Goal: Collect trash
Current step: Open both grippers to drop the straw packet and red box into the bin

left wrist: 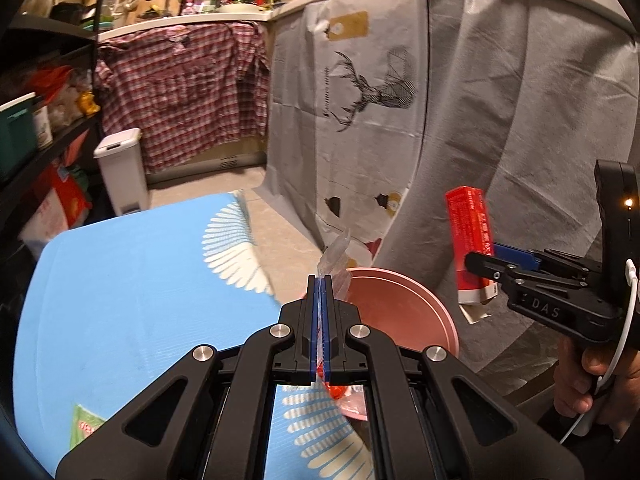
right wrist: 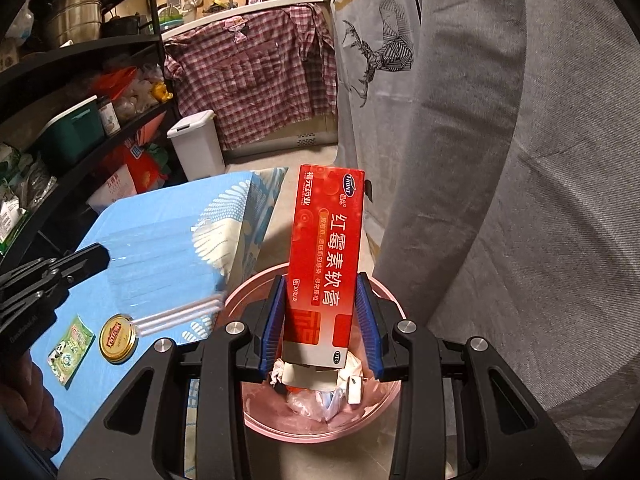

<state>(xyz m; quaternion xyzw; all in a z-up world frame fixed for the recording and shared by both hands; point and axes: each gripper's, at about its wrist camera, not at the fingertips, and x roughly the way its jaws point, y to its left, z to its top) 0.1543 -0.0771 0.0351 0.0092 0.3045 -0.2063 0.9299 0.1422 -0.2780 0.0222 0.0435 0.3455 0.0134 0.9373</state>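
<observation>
The place was a small kitchen: a checked shirt (right wrist: pixel 256 76) hung under the counter in the upper middle of both views, and a grey cloth (left wrist: pixel 352 92) with a printed deer covered the right side. A blue mat (left wrist: pixel 132 288) with white feather shapes filled the lower left.

In the left wrist view, the left gripper (left wrist: pixel 320 320) stood at the bottom centre with its blue pads pressed together on a thin clear wrapper (left wrist: pixel 335 258), which stuck up above the tips; something red showed under the pads. Just behind it was the pink bin (left wrist: pixel 400 304).

In the right wrist view, the right gripper (right wrist: pixel 322 320) stood partly open at the lower centre, and its pads pressed on both sides of a red carton (right wrist: pixel 330 264). The carton stood upright right over the bin, which had crumpled paper and plastic inside. Its front carried "红霉素软膏" in big white letters, a small "OTC" mark near the bottom, and an oval logo at the top that I could not read well.

On the mat at the lower left lay a gold lid (right wrist: pixel 118 338) and a green packet (right wrist: pixel 72 350); their writing was too small to read. The letters "DAS" were on the right gripper's body in the left wrist view.
</observation>
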